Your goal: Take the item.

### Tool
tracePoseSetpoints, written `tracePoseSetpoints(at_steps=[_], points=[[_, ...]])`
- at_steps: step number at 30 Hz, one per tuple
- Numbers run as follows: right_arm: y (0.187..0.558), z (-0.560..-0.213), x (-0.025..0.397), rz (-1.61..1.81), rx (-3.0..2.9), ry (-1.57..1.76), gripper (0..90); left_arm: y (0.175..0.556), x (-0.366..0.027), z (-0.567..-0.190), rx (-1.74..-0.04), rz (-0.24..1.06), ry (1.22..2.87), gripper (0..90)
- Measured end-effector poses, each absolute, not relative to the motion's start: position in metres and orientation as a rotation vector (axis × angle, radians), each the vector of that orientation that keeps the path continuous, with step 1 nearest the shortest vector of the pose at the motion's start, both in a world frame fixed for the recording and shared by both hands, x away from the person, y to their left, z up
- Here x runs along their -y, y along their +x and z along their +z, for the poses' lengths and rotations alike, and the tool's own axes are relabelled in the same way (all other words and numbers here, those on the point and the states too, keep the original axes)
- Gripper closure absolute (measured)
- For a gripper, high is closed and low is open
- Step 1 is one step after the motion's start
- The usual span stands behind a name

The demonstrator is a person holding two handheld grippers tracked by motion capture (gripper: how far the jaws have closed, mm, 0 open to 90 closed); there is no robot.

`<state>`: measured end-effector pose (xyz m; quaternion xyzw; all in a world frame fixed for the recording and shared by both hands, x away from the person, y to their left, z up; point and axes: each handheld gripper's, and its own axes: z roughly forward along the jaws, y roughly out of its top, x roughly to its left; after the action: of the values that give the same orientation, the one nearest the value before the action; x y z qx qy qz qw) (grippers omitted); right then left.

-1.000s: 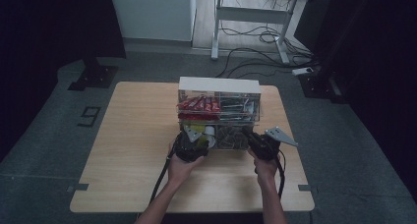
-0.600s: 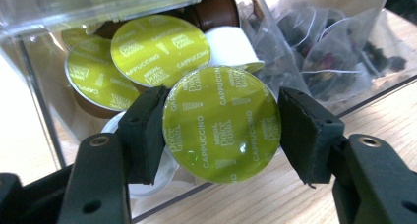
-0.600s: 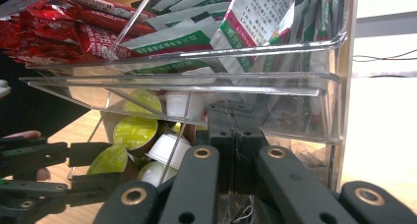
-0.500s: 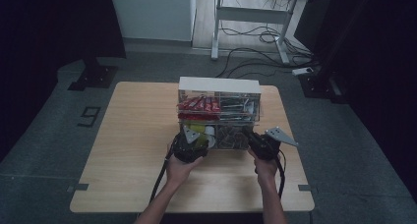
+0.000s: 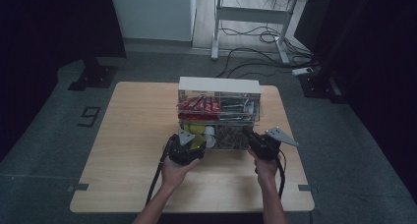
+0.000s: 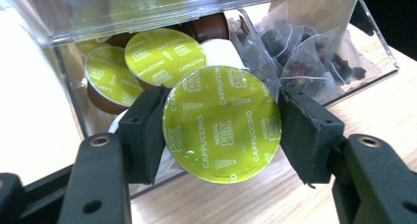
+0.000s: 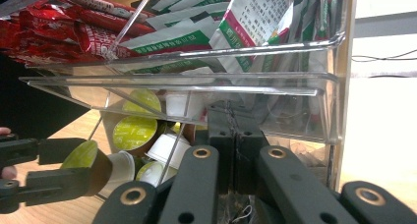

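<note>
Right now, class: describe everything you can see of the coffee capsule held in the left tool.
The coffee capsule shows a round, shiny yellow-green foil lid printed "Cappuccino" and "Dolce Gusto". In the right gripper view its brown body tapers behind the lid. It stands on edge, lid towards the camera, clamped at both sides by the left tool, just outside the clear organiser's lower left compartment, where similar capsules lie.

I log the capsule point(image 6: 221, 123): glossy green foil lid, faintly dimpled, printed lettering. My left gripper point(image 6: 221, 130): matt black plastic, its pads point(image 6: 145, 133) rough-edged foam. Organizer point(image 7: 196, 81): clear, glossy hard plastic with bright edges. Sachets point(image 7: 74, 25) in it: shiny red film. Table point(image 5: 133, 135): pale, matt wood grain. Tea bags point(image 6: 305, 52): translucent fine mesh.
</note>
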<state>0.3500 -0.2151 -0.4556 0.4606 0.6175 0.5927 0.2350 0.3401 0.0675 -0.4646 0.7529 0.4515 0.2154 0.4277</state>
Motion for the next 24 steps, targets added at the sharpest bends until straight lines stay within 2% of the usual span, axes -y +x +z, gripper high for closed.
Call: tracePoseSetpoints(at_steps=[24], points=[[0.351,-0.456,0.217,1.626,-1.692,1.270,88.7,0.325,-0.105,-0.458,-1.155,0.548,1.853,38.4]])
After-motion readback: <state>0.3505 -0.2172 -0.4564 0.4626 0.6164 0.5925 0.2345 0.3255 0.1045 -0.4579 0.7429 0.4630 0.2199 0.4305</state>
